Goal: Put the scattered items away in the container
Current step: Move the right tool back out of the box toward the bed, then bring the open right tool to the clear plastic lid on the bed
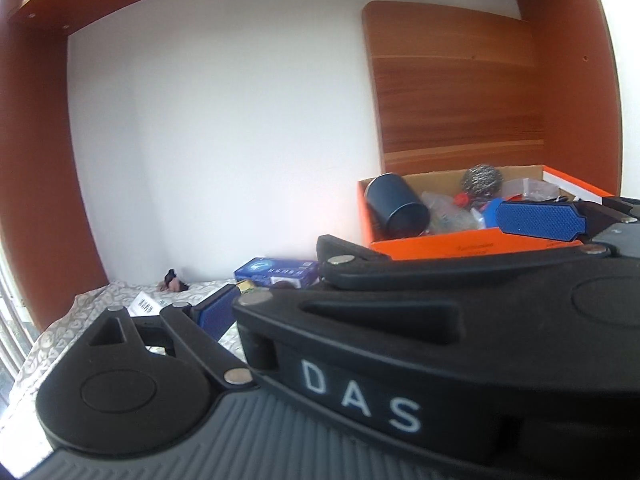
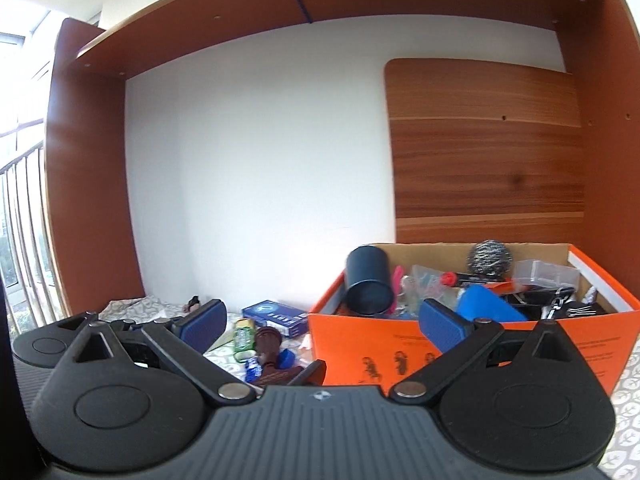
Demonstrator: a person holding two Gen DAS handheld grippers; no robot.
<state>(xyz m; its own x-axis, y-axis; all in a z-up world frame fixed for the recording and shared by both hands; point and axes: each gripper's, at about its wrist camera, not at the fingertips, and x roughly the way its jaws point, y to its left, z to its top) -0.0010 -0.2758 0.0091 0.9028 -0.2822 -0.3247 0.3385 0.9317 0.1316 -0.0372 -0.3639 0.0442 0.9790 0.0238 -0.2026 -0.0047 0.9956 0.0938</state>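
Observation:
An orange cardboard box (image 2: 472, 348) stands on the patterned cloth, right of centre, holding a dark cup (image 2: 368, 280), a steel scourer (image 2: 490, 258) and several other items. It also shows in the left wrist view (image 1: 460, 246). Loose items lie left of it: a blue carton (image 2: 276, 314), a green packet (image 2: 244, 334), a brown object (image 2: 270, 354) and a small blue piece (image 2: 287, 358). My right gripper (image 2: 320, 326) is open and empty, in front of the box and above these items. My left gripper (image 1: 376, 256) is open and empty; the right gripper's black body (image 1: 440, 340) crosses in front of it.
A wooden shelf frame (image 2: 88, 200) encloses the space, with a white back wall. A wood panel (image 2: 488, 152) leans behind the box. A paper label (image 1: 144, 304) and a small dark object (image 1: 173, 282) lie on the cloth at the far left. A window railing (image 2: 20, 240) is at the left.

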